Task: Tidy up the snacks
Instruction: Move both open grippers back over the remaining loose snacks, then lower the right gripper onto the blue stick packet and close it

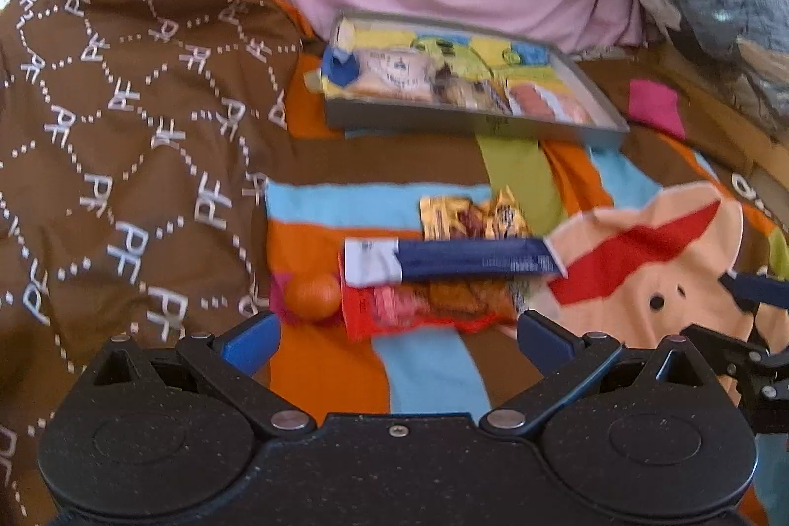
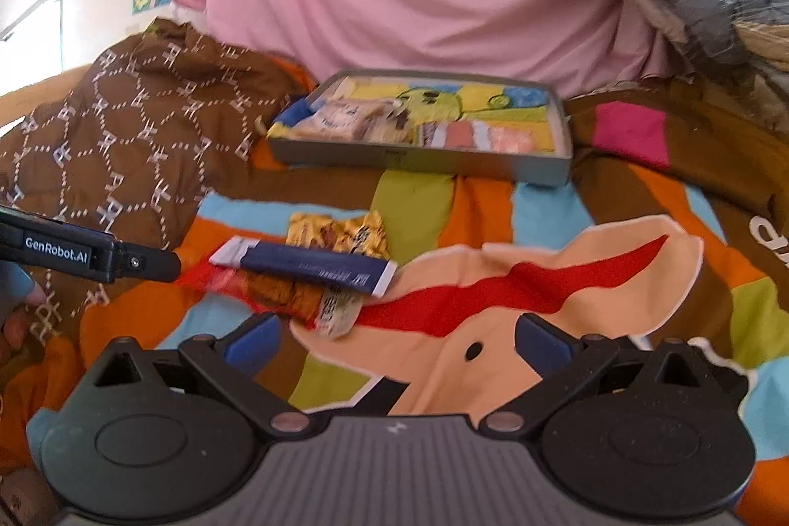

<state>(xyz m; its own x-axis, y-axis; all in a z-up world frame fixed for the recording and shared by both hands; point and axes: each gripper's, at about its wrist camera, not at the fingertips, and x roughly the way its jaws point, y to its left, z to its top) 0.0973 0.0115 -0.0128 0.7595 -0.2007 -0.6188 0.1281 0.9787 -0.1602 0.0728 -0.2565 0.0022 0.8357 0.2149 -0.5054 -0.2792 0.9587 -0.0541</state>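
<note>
Both grippers hang spread wide and hold nothing: the left gripper [image 1: 397,331] just short of the snack pile, the right gripper [image 2: 394,336] nearer the cartoon blanket [image 2: 616,279]. A blue bar [image 1: 458,262] lies across a red packet [image 1: 419,304] and a gold packet [image 1: 468,215], an orange ball [image 1: 315,295] beside them. Beyond sits a grey tray [image 1: 473,124] with snacks in it.

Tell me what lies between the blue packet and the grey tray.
In both views, a yellow snack wrapper lies just behind the blue packet; beyond it only striped blanket reaches the grey tray.
</note>
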